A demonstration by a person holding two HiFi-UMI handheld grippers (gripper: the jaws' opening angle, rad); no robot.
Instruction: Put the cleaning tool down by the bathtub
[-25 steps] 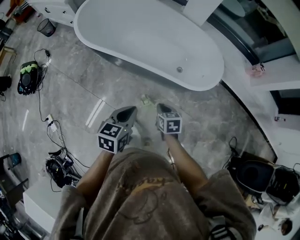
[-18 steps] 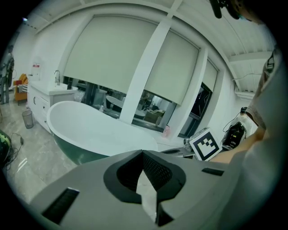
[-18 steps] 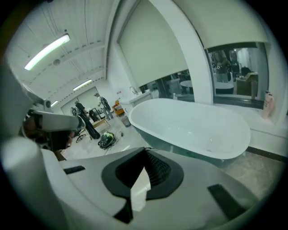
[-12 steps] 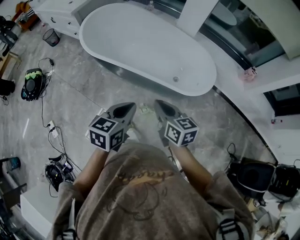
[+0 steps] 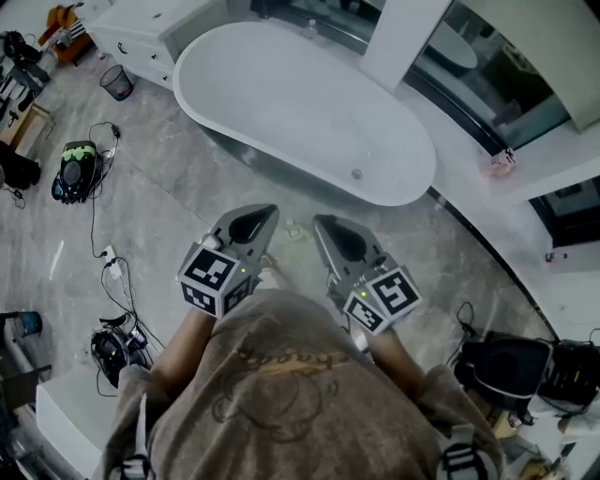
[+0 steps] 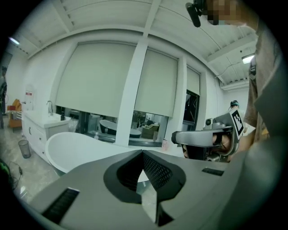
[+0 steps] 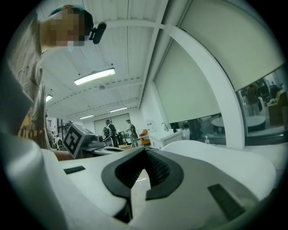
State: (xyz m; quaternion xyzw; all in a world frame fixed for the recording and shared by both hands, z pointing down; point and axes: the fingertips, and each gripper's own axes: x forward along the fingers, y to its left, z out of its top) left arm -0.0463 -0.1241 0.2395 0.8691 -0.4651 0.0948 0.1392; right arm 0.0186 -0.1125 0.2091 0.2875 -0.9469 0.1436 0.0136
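Note:
The white oval bathtub stands on the grey marble floor ahead of me. A small pale green thing, maybe the cleaning tool, lies on the floor just in front of the tub; it is too small to tell for sure. It shows between the tips of both grippers, far below them. My left gripper is raised and shut with nothing in it; its jaws meet over the tub. My right gripper is also raised, shut and empty, with the left gripper beside it.
A mesh wastebasket stands by the vanity at the far left. Cables and a power strip and a green-black device lie on the left floor. Black bags sit at the right. A white pillar rises behind the tub.
Both grippers have risen away from the floor and toward the head camera, the right one more. They now point more level. The green thing stays on the floor.

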